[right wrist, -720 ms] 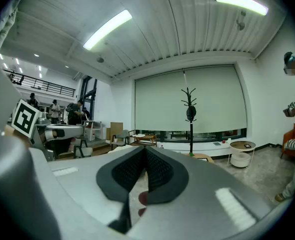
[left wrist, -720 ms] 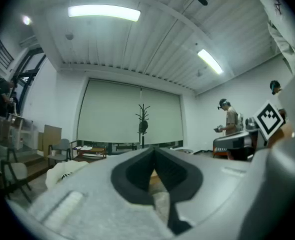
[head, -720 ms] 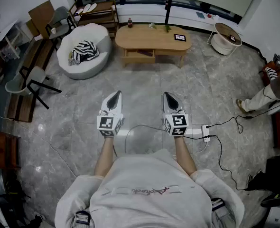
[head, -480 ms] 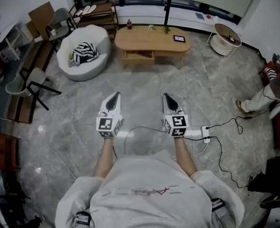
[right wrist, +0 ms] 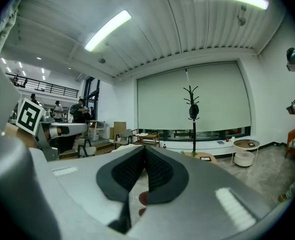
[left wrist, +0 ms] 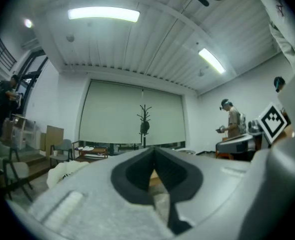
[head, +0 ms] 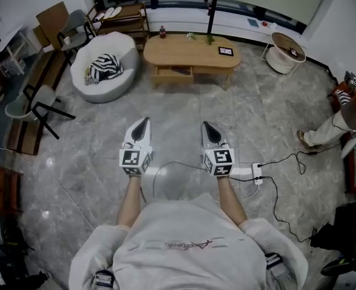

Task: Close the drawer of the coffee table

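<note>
Wooden coffee table slightly higher in view (drawer still open)

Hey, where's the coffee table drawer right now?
Head view, top centre: the drawer sticks out under the left part of the coffee table, just right of the white beanbag chair.

The coffee table is tan wood, the cushion seemingly zebra-striped.
</note>
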Available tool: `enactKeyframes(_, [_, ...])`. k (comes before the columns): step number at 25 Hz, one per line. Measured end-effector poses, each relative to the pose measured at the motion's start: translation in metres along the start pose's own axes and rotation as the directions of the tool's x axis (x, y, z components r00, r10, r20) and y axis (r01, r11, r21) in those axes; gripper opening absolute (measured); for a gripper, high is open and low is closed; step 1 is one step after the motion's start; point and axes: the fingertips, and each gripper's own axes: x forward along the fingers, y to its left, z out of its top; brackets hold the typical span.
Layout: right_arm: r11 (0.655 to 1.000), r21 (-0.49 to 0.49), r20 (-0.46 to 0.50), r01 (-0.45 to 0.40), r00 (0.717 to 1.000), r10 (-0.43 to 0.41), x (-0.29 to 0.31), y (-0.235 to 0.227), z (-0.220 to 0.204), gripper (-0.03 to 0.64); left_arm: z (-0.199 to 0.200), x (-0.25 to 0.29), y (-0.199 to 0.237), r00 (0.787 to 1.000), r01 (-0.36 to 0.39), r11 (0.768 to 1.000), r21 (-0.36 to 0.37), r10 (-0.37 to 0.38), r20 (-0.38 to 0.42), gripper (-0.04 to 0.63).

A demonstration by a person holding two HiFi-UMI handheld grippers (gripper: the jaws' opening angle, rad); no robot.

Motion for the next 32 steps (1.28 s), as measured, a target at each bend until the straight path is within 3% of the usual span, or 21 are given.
enactKeyframes(14, [0.998, 0.012, 0.001, -0.055, 0.998, 0.055, -0.007, -0.025, -0.009, 0.003, -0.001, 0.012, -0.036, 0.999, -0.041, 0.999, 0.007, 0.041, -0.002, 0.002])
enactKeyframes(32, [0.996, -0.015, 0.006, -0.083, 0.996, 0.084, 0.041, -0.048, -0.008, 0.003, -0.014, 0.064, -0.025, 1.0, -0.023, 1.0, 0.002, 0.023, -0.004, 0.002])
